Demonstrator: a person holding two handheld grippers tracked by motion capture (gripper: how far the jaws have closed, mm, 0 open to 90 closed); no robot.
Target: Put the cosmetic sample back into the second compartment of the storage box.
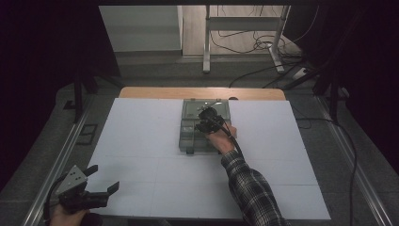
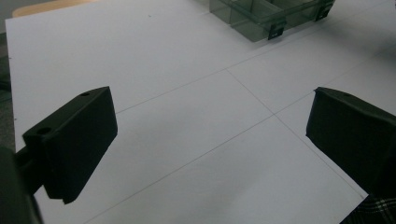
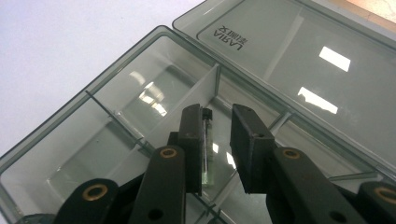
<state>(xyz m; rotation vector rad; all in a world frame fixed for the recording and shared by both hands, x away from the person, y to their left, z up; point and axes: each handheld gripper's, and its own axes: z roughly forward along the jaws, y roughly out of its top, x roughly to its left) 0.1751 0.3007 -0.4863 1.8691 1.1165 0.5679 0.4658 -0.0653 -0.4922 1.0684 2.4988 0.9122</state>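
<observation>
The person wears a long plaid flannel sleeve (image 1: 254,190) in dark and pale checks on the right arm. The left black two-jaw gripper (image 1: 101,181) carries a grey three-cornered plate (image 1: 71,180) dotted with small holes; its jaws are thick matte-black blocks with small round holes on top. The right black two-jaw gripper (image 3: 218,140) has narrower black jaws on linked black arms pinned with brass-coloured rivets (image 3: 168,152), and a black cable (image 1: 231,137) trails from it.

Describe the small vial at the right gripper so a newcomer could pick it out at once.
Find the smoky clear organiser box lying open at the far middle of the white table. The right gripper hovers over its compartments. The vial lies between the jaws against the left one: a slim clear tube with a black cap.
</observation>
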